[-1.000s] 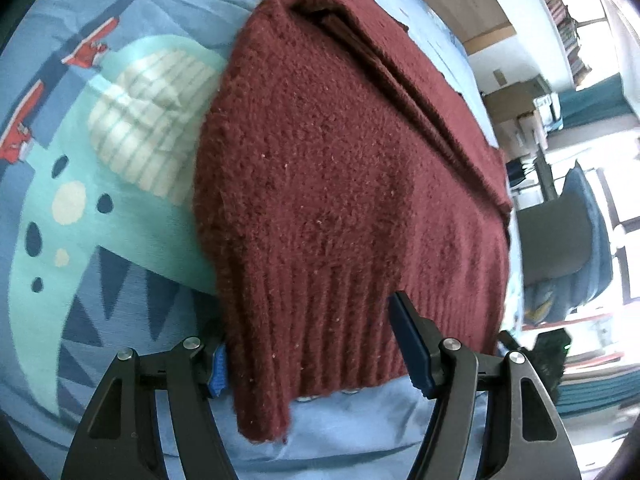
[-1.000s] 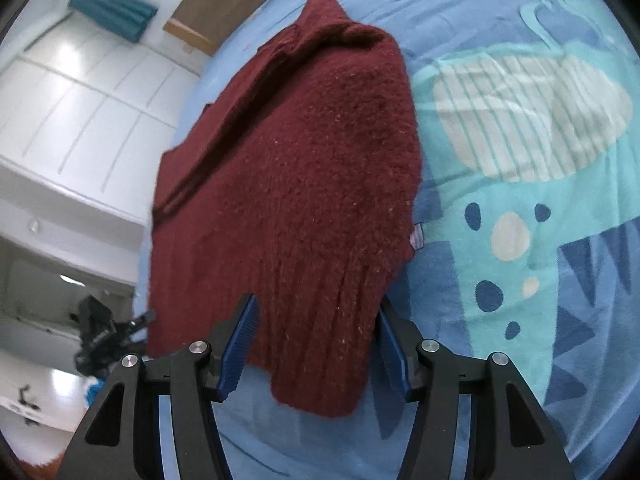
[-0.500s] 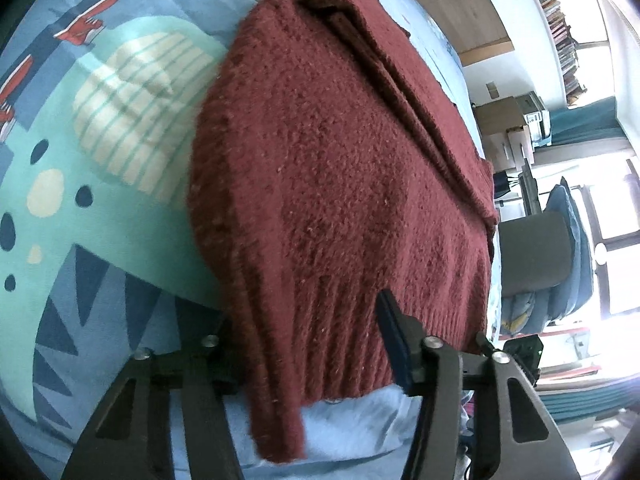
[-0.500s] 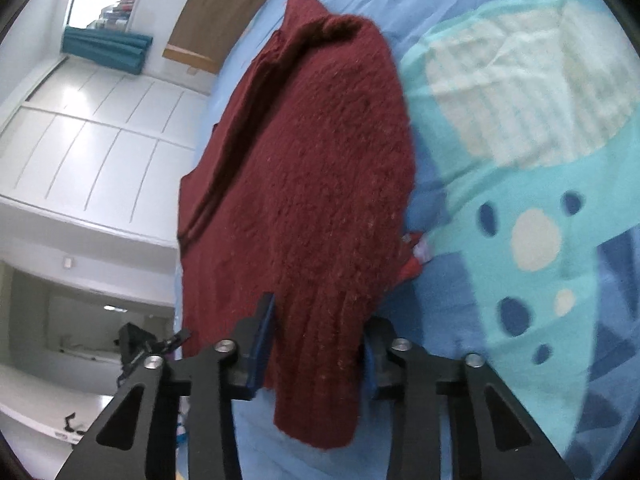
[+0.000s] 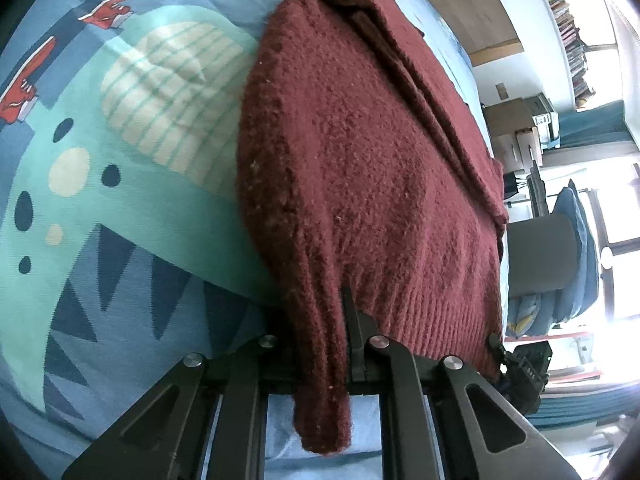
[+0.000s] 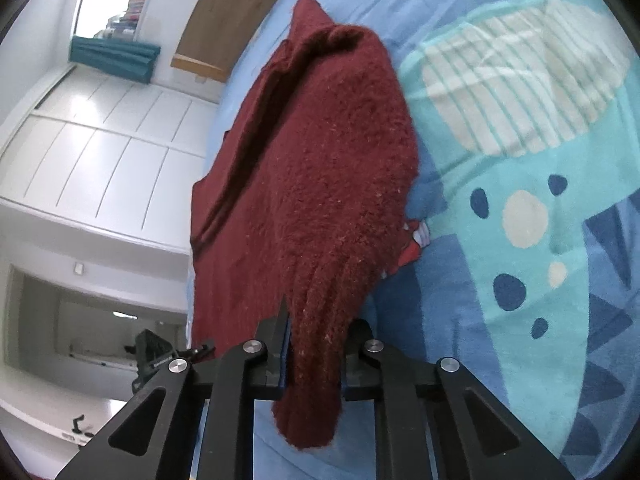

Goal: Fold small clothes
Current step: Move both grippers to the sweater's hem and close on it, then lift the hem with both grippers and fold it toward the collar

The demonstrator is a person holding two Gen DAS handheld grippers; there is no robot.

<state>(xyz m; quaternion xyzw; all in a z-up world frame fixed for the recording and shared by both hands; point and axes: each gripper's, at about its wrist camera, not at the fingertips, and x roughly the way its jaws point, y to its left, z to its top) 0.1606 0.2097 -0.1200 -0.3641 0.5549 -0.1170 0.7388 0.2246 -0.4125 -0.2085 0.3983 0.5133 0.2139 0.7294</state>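
Observation:
A dark red knitted sweater [image 5: 372, 168] lies partly folded on a blue bedsheet with a cartoon print [image 5: 120, 184]. My left gripper [image 5: 320, 344] is shut on the ribbed hem corner of the sweater, which bunches between the jaws and hangs down past them. In the right wrist view the same sweater [image 6: 320, 184] runs away from the camera, and my right gripper [image 6: 316, 352] is shut on its other ribbed hem corner. Both held corners are lifted off the sheet. The blue pads are mostly hidden by the knit.
The printed sheet [image 6: 520, 160] extends beside the sweater. A wooden headboard [image 6: 236, 12] stands at the far end. White wardrobe doors [image 6: 100, 140] stand on one side; a grey chair [image 5: 548, 256] and shelves with boxes [image 5: 516, 132] on the other.
Both grippers closed from open to shut on the sweater's ribbed hem corners. The hem has been bunched and raised off the sheet, and both cameras have moved in closer.

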